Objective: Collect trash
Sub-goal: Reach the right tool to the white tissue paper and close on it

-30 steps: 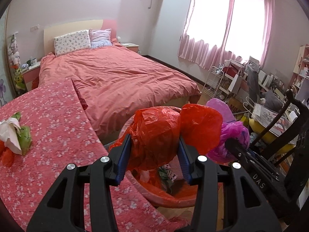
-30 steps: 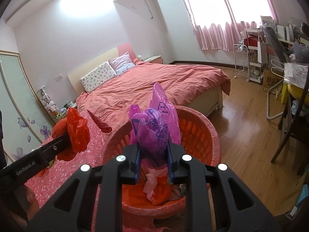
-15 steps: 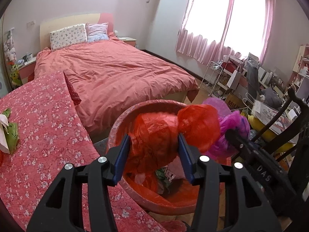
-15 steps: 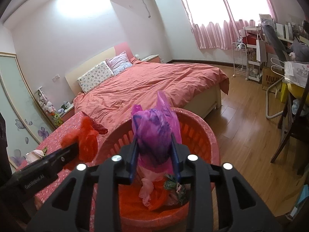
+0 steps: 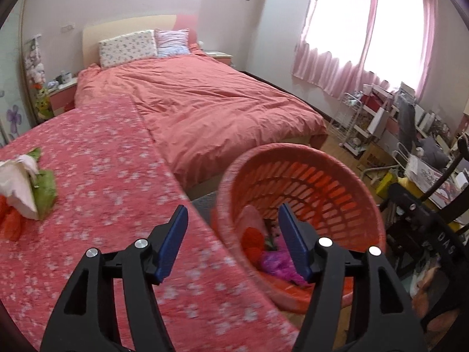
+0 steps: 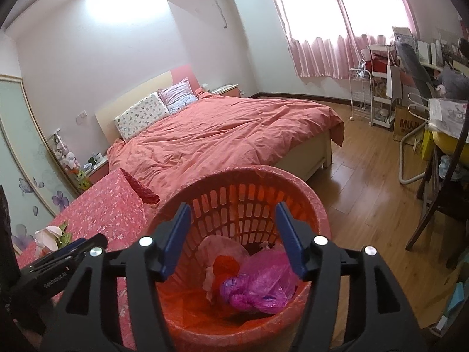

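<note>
While both jaws open empty | purple bag (image 6: 263,281) in basket (image 6: 243,176)

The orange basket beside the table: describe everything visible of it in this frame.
The orange basket is a round plastic bin with slotted walls, lined with a thin reddish bag folded over its rim. It seems to stand upright on the wood floor, close against the edge of the floral-covered table; its base is hidden. Inside lie a crumpled purple-pink bag, a red bag and pale wrappers. The right gripper hovers above its opening, jaws opening with nothing between them.
</note>
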Demonstrator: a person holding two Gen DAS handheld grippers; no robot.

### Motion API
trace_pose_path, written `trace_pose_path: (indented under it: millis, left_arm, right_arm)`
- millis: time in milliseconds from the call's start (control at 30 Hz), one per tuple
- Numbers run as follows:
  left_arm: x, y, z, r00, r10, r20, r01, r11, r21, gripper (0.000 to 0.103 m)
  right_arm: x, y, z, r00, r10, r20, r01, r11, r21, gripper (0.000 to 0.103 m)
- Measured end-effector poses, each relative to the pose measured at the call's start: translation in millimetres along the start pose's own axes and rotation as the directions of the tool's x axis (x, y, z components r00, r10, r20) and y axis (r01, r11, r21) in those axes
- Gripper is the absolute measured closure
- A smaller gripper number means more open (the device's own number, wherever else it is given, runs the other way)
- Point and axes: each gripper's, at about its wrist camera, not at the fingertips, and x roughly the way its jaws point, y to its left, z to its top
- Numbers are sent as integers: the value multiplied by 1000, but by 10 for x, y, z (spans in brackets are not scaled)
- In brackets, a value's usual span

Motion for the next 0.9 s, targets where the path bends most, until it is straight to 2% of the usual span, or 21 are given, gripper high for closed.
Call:
trace_pose_path:
  millis: [100,267,467,567,633,733,900]
  left_arm:
    - [-100,169,-27,999,37,12,-37,999,0,39]
    - [-315,553,-119,993,115,35,-114,993,-27,33]
    - [-594,1182,-230,973,227,44,-223,971,-92,27]
    - [-739,1557,-313,958,285,36,-278,951,-134,24]
    - [-853,1816,-391,942,335,30,-326,931,-164,24]
    - [-989,2153,-489,919,393,19,-382,902,-204,23]
    - [-1185,2564,-618,879,476,14,-458,853,-250,23]
  right_arm:
    - [-26,143,-5,1000,-7,10,7,999,-47,39]
    - [-53,561,-45,1000,21,9,-20,992,-127,32]
    - [-29,1181,-139,996,87,-19,-89,971,-221,30]
    - [14,1660,-244,987,149,-54,-158,948,-277,30]
    - [38,1940,-318,979,187,-78,-202,930,-306,30]
    - [79,2458,-446,957,258,-135,-290,890,-352,32]
    - [205,3219,-669,923,319,-216,-383,826,-413,49]
